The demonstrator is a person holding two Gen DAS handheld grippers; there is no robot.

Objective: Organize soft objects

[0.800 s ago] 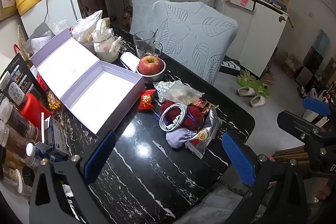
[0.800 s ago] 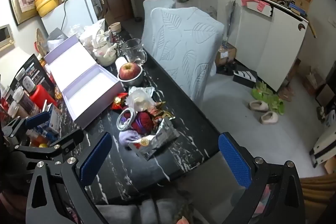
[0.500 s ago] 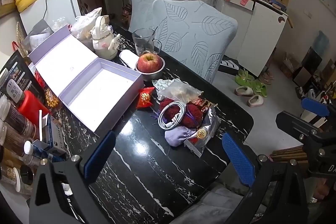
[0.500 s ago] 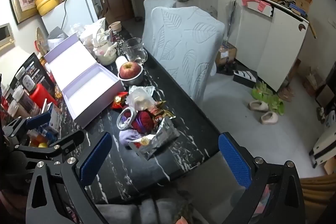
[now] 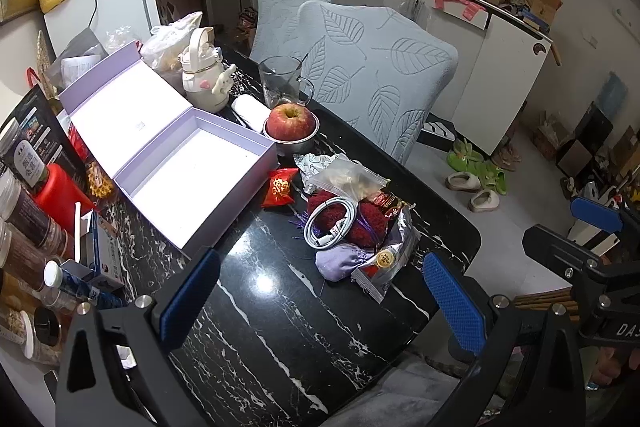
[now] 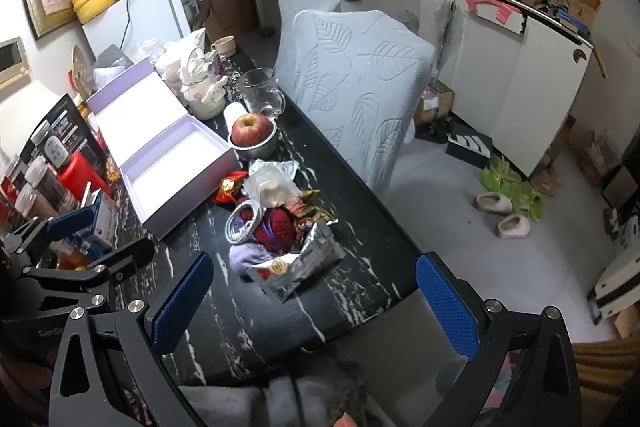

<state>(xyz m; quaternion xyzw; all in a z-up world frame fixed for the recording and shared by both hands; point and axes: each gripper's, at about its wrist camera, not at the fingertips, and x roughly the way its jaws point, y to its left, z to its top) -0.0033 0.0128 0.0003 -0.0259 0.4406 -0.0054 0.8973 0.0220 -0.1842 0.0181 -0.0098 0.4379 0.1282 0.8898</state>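
Note:
A heap of small items lies on the black marble table [image 5: 280,307]: a red knitted piece [image 5: 370,221], a coiled white cable [image 5: 330,221] on top, a lilac pouch [image 5: 340,263], a silver snack bag [image 5: 390,257], a clear zip bag [image 5: 348,177] and a red packet [image 5: 280,187]. An open lilac box [image 5: 192,179] stands empty to the left. My left gripper [image 5: 320,301] hangs open over the near table, short of the heap. My right gripper [image 6: 316,299] is open too, above the table's near edge, with the heap [image 6: 276,223] ahead of it.
An apple in a metal bowl [image 5: 290,125], a glass jug [image 5: 280,81] and a white bottle [image 5: 202,75] stand behind the box. Jars and a red container [image 5: 60,191] line the left edge. Two covered chairs [image 5: 376,75] stand at the table's right side.
Both views have shifted only slightly; the left gripper has crept a little toward the heap. Nothing on the table has moved and both jaws stay wide.

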